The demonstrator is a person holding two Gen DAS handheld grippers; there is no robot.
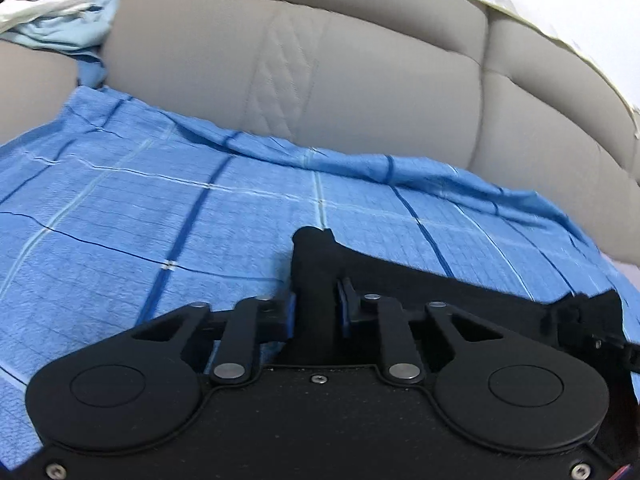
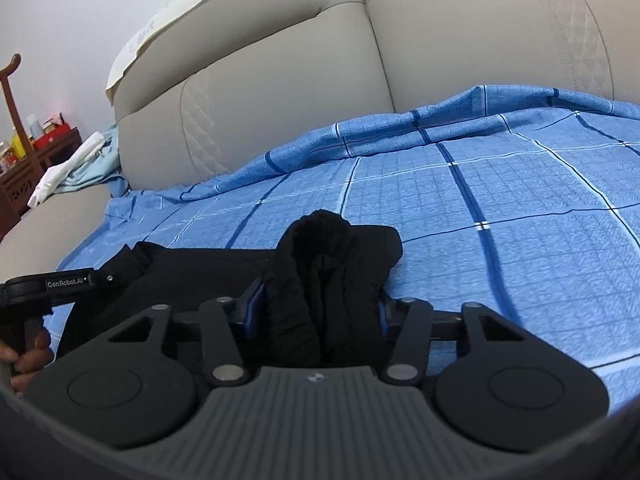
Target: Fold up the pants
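We have the black pants [image 2: 320,280] pinched at two places, so that the cloth hangs between our tools and can be carried over as one fold and not dragged. Our left gripper [image 1: 316,304] is clamped on a thin, flat edge of the fabric, its blue pads pressed close with the cloth standing up between them; our right gripper [image 2: 320,308] is closed around a much thicker, bunched wad, so its jaws stand wider apart but grip all the same. In the right wrist view the other tool shows at the left, with the garment stretched between the two. The pants sit low over the blue checked bedsheet [image 1: 160,208], on the near part of the bed, and we cannot tell how much of them rests on the sheet. Ahead, the sheet runs flat and bare up to its rumpled far edge against the beige padded headboard [image 1: 360,80], so we judge there is good room to lay the fold forward. Toward the bed's far side corner lies a heap of white and pale-blue cloth [image 2: 76,172], well apart from our work.
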